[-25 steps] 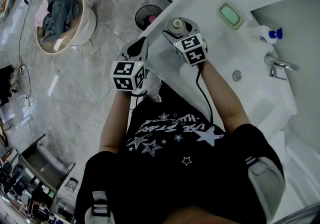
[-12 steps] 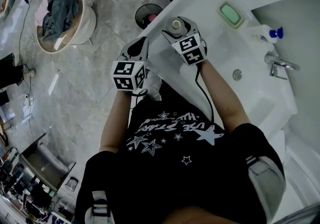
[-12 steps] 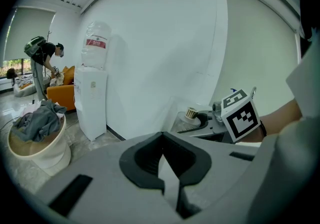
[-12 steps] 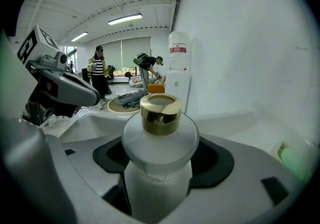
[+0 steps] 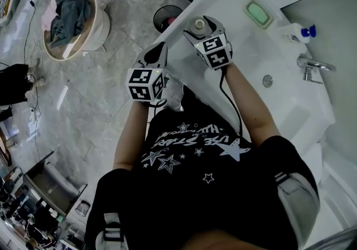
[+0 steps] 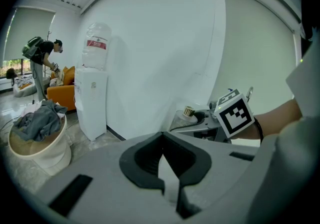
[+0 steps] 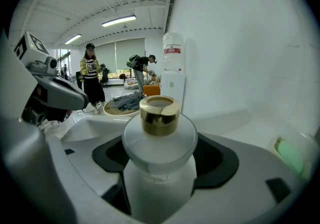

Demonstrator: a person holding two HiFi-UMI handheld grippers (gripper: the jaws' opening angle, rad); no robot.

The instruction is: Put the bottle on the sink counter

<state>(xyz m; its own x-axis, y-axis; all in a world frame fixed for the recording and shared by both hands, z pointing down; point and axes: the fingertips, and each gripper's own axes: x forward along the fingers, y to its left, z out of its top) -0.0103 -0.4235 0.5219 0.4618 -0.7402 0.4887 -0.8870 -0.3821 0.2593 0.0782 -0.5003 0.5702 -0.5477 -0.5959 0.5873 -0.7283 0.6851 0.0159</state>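
- Head view: the right gripper [image 5: 202,30] has its jaws clenched on the bottle [image 5: 197,24], seen from above as a round cap; the bottle hangs over the left end of the sink desk [image 5: 240,0], close to its edge; the soap dish [image 5: 260,14] and the faucet [image 5: 313,66] lie well apart, farther along the desk; the left gripper [image 5: 155,53] is off the desk edge, over the floor, so the right one is the nearer; whether the bottle's base touches the desk is hidden beneath the gripper.
- Left gripper view: the left gripper [image 6: 163,165] has its jaws drawn together with nothing between them; ahead and to the right the right gripper [image 6: 200,117] shows side-on with the bottle's gold cap [image 6: 189,111] just above it; the desk surface under it is hard to make out against the white wall.
- Right gripper view: the bottle [image 7: 159,168] stands upright between the jaws, long axis vertical, gripped round its frosted body below the shoulder, with the cap on top; the move down to the desk is judged to be short and straight; the base and the desk below are cut off by the gripper's own body.
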